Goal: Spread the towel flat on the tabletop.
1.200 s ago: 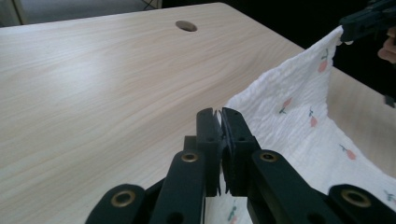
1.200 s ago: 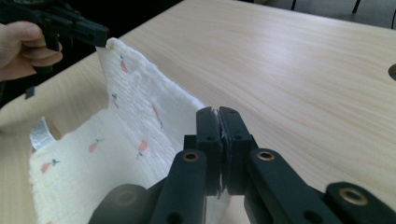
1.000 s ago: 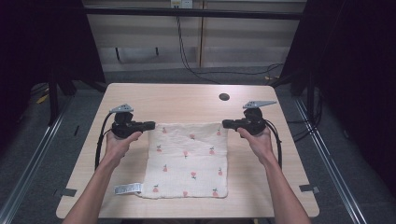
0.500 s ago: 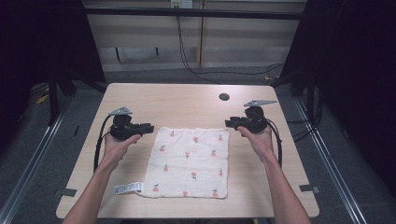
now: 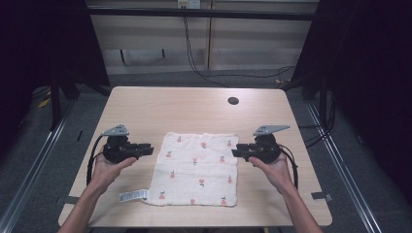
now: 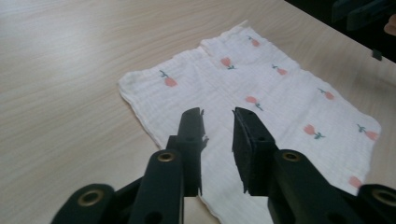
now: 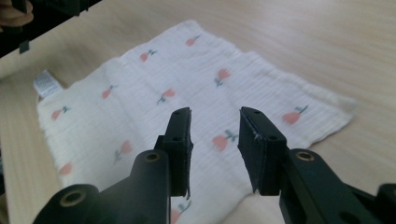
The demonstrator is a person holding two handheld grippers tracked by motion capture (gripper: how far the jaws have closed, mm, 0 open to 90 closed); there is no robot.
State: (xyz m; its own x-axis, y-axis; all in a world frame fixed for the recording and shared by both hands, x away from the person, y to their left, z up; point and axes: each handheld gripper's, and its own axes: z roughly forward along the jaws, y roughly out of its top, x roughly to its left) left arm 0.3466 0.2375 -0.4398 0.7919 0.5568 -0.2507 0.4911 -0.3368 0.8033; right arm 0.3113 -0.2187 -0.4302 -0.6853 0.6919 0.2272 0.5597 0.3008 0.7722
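Observation:
A white cloth point(image 5: 197, 167) printed with small red flowers lies flat in the middle of the wooden table point(image 5: 160, 107). My left gripper point(image 5: 147, 149) hovers just off the cloth's left edge, jaws apart with nothing between them. My right gripper point(image 5: 236, 152) sits at the cloth's right edge, also open and holding nothing. In the left gripper view the left gripper point(image 6: 218, 114) points over the cloth point(image 6: 280, 88) near its edge. In the right gripper view the right gripper point(image 7: 215, 114) stands above the cloth point(image 7: 154, 88).
A white label tag point(image 5: 132, 196) sticks out of the cloth's near left corner, and the tag point(image 7: 45, 82) also appears in the right gripper view. A dark round hole point(image 5: 233, 101) sits in the table's far right part. Bare wood surrounds the cloth.
Both grippers have left the cloth's far corners and come back toward the person, now beside its side edges. The cloth has settled flat.

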